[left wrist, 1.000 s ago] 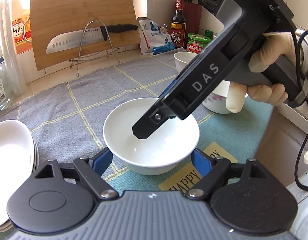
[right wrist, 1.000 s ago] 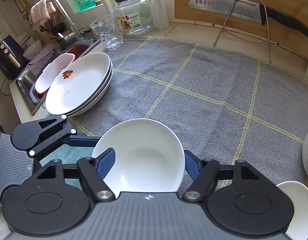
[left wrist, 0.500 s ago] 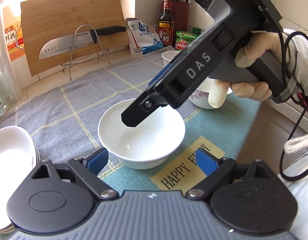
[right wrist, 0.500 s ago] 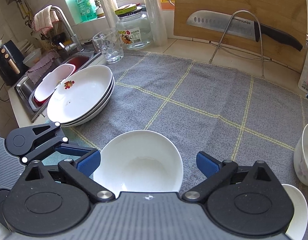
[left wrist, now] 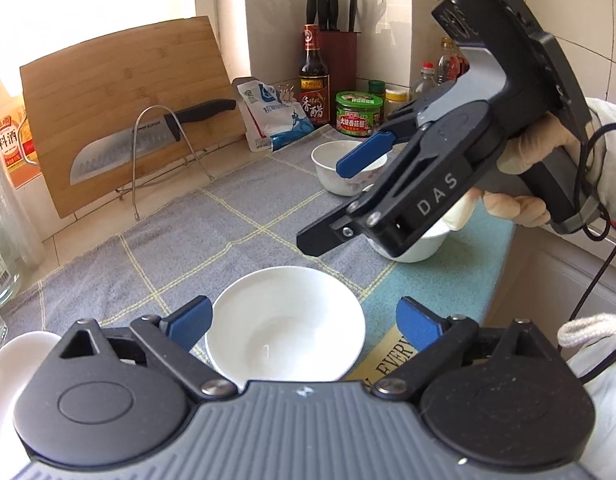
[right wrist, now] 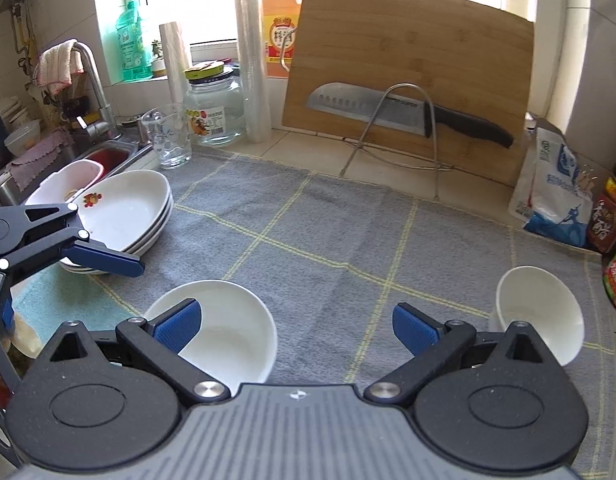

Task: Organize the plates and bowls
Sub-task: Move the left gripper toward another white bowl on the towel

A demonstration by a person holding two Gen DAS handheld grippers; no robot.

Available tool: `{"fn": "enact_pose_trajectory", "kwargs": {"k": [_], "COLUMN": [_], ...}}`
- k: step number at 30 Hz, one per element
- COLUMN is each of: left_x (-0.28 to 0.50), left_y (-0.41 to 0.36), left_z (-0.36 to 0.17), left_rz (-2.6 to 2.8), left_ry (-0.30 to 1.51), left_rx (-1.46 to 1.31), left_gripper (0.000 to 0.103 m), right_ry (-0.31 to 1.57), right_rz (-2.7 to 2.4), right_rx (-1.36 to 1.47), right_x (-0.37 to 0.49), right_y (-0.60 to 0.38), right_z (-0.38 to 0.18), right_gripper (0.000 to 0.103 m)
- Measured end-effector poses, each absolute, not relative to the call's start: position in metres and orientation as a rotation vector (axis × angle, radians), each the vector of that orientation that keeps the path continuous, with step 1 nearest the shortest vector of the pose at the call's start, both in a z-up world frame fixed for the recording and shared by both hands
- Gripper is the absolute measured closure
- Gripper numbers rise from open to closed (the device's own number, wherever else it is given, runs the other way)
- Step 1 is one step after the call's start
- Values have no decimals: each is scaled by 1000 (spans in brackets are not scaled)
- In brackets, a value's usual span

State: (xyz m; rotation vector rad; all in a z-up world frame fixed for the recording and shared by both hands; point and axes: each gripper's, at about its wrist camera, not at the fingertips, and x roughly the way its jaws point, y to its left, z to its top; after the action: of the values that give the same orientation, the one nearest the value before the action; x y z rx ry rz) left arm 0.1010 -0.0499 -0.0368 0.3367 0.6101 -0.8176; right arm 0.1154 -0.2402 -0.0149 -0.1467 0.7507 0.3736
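Now your white bowl (left wrist: 286,322) sits on the grey checked cloth (left wrist: 212,240), just ahead of your left gripper (left wrist: 304,326). That gripper's blue pads stand wide on either side of the bowl without touching it; its jaws have just been opening. Your right gripper (right wrist: 296,326) is spread wide too and holds nothing, with the bowl under its left pad and bare cloth between the pads. In the left view its black body reads "DAS" and hides most of another white bowl (left wrist: 418,246) beyond it.

Further past that gripper stands a flower-patterned bowl (left wrist: 340,166). To the left of your left gripper a stack of white plates (right wrist: 126,214) rests at the cloth's edge, partly covered in the right view by a finger of the left gripper.

Straight ahead, a knife (right wrist: 392,114) marked "SUPOR" hangs on a wire stand (right wrist: 400,132) before a bamboo cutting board (right wrist: 408,64). The mat's yellow patch (left wrist: 392,354) shows only "EVERY", cut off by your tool. The bottles' and jar's labels carry Chinese writing.
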Motion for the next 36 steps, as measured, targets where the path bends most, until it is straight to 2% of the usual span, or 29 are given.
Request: {"fn": "enact_pose_trajectory", "kwargs": {"k": [10,20,33,36], "left_x": [115,138,161,171], "left_y": [-94,-148,-199,-207], "left_z": [-24,-26,-52,-62], "left_rz": [-906,-966,-988,-995], "left_ry": [561,592,711,777], "left_rx": [357,389,427,403], "left_gripper": [4,4,4,9], "right_ry": [725,736,778,771], "right_rz": [200,129,145,179], "right_rx": [-150,-143,-158,-161], "right_x": [80,46,48,51], "right_y": [-289,-333,-348,-349], "right_z": [-19,-31,-64,-68], "right_gripper": [0,0,0,0]}}
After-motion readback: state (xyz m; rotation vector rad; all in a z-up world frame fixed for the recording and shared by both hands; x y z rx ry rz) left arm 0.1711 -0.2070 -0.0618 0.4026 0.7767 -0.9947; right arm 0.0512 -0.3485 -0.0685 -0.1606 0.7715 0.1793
